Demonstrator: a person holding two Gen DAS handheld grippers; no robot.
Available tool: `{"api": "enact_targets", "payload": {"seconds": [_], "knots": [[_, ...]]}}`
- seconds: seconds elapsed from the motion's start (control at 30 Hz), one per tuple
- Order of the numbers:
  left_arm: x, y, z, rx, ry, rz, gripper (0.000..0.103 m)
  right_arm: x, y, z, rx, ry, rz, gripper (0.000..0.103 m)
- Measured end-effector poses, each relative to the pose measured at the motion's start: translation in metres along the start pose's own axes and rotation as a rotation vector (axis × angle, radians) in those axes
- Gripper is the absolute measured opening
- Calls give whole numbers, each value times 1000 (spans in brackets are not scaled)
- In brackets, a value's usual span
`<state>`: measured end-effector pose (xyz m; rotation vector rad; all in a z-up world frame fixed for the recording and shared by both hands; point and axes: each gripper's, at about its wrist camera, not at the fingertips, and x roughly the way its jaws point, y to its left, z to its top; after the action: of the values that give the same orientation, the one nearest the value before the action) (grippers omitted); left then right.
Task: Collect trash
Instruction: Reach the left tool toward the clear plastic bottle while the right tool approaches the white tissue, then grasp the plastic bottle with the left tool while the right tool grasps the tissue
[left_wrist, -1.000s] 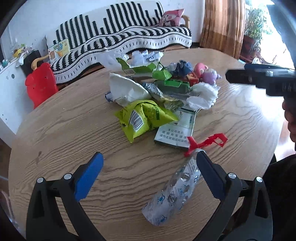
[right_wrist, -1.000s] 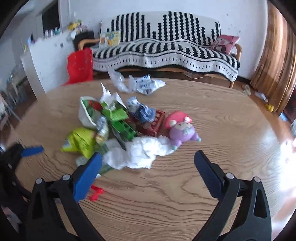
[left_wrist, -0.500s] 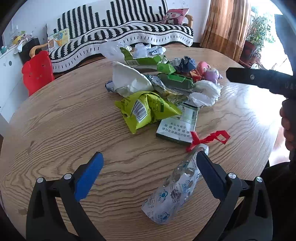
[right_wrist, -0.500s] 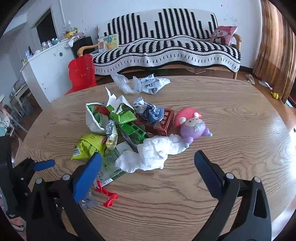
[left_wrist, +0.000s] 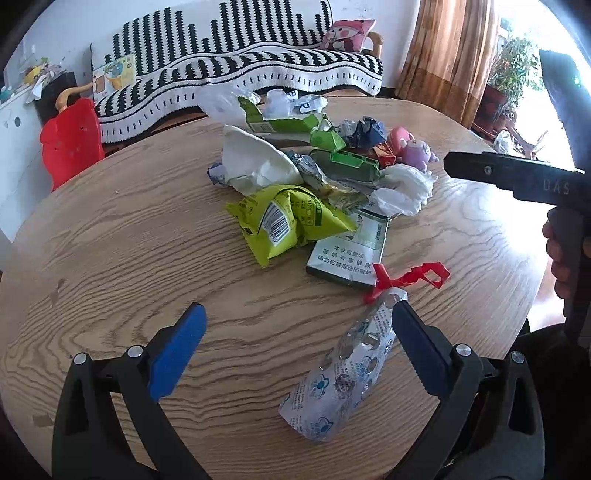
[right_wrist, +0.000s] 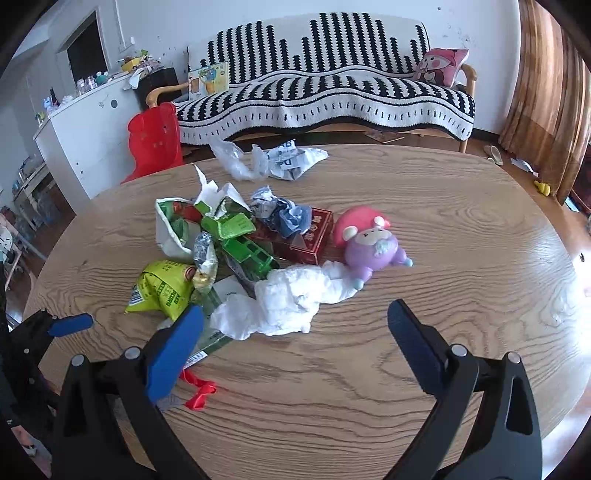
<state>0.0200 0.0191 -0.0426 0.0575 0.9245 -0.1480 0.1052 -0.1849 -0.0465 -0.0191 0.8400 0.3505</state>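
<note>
A pile of trash lies on the round wooden table (left_wrist: 110, 236): a yellow-green snack bag (left_wrist: 284, 221), a flat green-white carton (left_wrist: 351, 247), crumpled white tissue (left_wrist: 402, 188), green wrappers (left_wrist: 343, 162). A silvery printed pouch (left_wrist: 347, 358) tied with a red ribbon (left_wrist: 406, 277) lies nearest my left gripper (left_wrist: 295, 328), which is open just above it. My right gripper (right_wrist: 295, 325) is open above the white tissue (right_wrist: 288, 302); the snack bag (right_wrist: 162, 291) lies to its left.
A pink-purple plush toy (right_wrist: 369, 247) and a red box (right_wrist: 310, 236) sit at the pile's right. Crumpled plastic and paper (right_wrist: 266, 162) lie at the table's far edge. A striped sofa (right_wrist: 332, 92) and a red chair (right_wrist: 155, 136) stand behind.
Both grippers have moved forward and lower toward the pile, staying open. The trash has not moved.
</note>
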Motion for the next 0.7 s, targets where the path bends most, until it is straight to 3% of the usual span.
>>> {"api": "enact_targets", "payload": {"seconds": [0.2,0.3,0.43,0.57,0.63,0.7], "knots": [[-7,-3,-2,28,-12,-20,98,-1,3,-3,-51,-3,15,96],[-11,-5,-7,72,1,-78,98,3,14,-9,-164,14,-11,96],[1,-14,-13,110,55,-100,98,22,22,-16,-278,41,-51,96],[14,-20,-14,131,99,-95,97,31,15,-9,-203,13,1,96],[22,-20,-15,129,123,-84,90,37,9,-6,-134,21,37,96],[26,-18,-15,127,139,-90,73,45,3,-1,-67,23,49,92]]}}
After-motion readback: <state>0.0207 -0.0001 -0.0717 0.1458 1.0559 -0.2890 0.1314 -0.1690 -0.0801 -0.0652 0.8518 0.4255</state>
